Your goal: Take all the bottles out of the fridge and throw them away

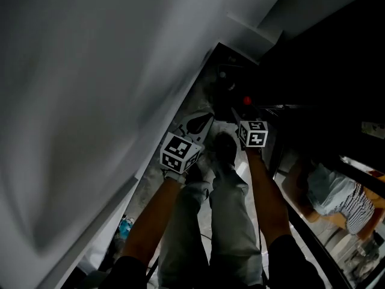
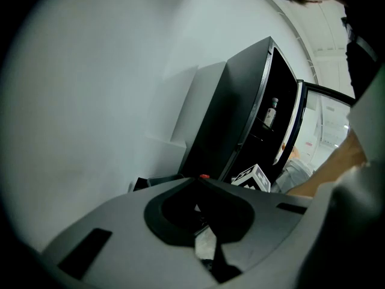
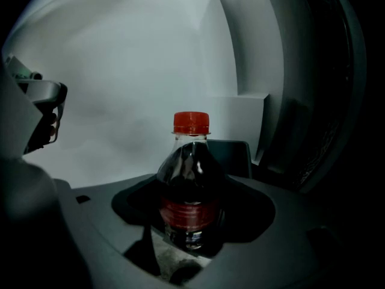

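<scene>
Already one cola bottle [image 3: 191,161] is out of the fridge [image 2: 240,119], clamped upright in the right gripper [image 3: 191,221] jaws just beside it. The left gripper [image 2: 207,245] jaws sit together, empty. A second bottle [image 2: 272,112] stands inside the fridge; throwing away looks not yet done.

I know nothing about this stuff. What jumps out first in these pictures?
A dark cola bottle with a red cap stands upright between the jaws of the right gripper, filling that gripper's view. In the left gripper view, a tall black fridge stands open against the pale wall, with one small bottle showing inside it.
</scene>
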`<state>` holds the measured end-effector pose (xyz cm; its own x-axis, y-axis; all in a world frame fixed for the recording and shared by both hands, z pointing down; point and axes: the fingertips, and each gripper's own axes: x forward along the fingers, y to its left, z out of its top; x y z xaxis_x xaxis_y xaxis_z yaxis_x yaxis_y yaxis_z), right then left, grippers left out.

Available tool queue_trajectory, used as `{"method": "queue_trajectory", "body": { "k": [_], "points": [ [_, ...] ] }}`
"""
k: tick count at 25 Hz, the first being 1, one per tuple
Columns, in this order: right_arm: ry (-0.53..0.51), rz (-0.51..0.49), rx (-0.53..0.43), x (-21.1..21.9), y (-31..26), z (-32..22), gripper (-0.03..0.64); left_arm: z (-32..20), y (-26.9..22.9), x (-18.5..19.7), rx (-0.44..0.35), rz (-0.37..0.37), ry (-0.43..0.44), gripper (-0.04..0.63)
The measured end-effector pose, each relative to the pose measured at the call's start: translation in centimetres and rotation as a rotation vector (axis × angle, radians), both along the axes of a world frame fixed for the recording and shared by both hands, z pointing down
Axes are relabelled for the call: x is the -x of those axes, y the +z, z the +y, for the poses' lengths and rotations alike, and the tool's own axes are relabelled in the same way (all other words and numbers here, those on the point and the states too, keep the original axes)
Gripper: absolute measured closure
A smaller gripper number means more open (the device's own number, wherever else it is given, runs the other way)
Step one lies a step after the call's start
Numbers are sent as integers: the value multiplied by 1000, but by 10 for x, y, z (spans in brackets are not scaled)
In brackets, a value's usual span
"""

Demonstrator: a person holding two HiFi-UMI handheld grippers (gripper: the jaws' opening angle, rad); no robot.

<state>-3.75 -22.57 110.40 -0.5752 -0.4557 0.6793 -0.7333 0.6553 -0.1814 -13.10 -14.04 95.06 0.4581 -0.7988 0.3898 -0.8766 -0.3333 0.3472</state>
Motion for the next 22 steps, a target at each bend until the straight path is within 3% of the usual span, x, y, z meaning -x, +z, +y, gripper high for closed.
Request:
{"method": "queue_trajectory", "body": {
  "k": [10, 11, 12, 14, 18, 22],
  "points": [
    [-1, 51, 39, -5, 37, -4, 306, -9, 20, 3, 3, -5, -19, 589],
    [4, 64, 28, -7, 36, -4, 346, -10, 19, 3, 2, -5, -22, 589],
    [6, 84, 7, -10, 34, -4, 459, -10, 18, 3, 2, -2, -24, 589],
    [-3, 130, -29, -15, 29, -4, 603, -10, 13, 2, 1, 4, -30, 589],
    [7, 133, -34, -23, -9, 6, 607, -3, -14, -3, 9, 19, -30, 589],
    [19, 98, -38, -31, -81, 23, 607, 6, -68, -11, 12, 24, -13, 589]
  ]
}}
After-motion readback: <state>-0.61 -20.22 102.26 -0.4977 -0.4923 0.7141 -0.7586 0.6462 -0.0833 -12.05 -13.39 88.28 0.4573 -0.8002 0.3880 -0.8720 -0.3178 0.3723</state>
